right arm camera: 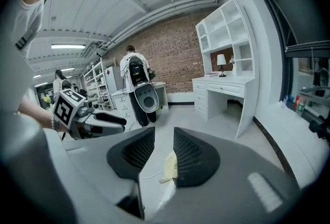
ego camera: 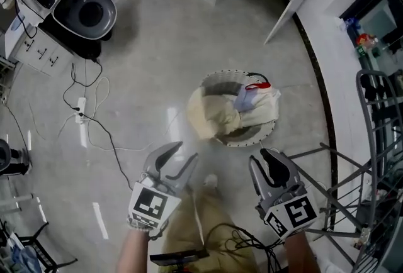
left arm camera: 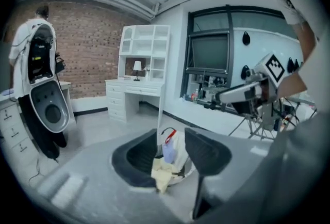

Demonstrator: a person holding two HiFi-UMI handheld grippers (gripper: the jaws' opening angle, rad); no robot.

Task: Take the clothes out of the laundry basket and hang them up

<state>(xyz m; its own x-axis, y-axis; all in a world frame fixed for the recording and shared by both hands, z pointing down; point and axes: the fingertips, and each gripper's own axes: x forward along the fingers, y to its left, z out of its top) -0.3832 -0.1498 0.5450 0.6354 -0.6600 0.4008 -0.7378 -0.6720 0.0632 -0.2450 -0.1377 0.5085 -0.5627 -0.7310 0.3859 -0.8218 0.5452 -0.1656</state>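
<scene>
step in hand: the reach-in, nothing picked up yet. laundry basket (ego camera: 269, 132) sits on the floor ahead of both grippers. it's round, w/ a cream garment (ego camera: 211, 116) slumped over its near-left rim. a bluish piece (ego camera: 244, 99) and a white piece (ego camera: 267, 105) are bunched behind it. something red (ego camera: 258, 85) at the far edge, hanger or handle, can't tell.

left gripper (ego camera: 182, 153): jaws wide apart, nothing btwn them. in its own view the basket shows thru the gap but far off, no contact. right gripper (ego camera: 263, 161): jaws approx half apart, also empty. a bit of the cream cloth peeks thru its gap, again at a distance. both hover over bare floor near the basket's near side, not over it yet.

drying rack (ego camera: 371, 158) stands at the right, just beside the right gripper, so the hang spot is close.

nxt move, my read: lower a gripper onto the cream garment. it's on top & hanging out, so it's the easiest grab. left gripper is on that side & already wide. it needs to pinch a real fold, not skim the surface. soft cloth will prob drag the pieces under it, so lift slow & use the other gripper to free or spread it. basket looks light, may tip or slide if cloth snags on the rim. floor cable (ego camera: 94, 124) is well off to the left, no issue.
</scene>
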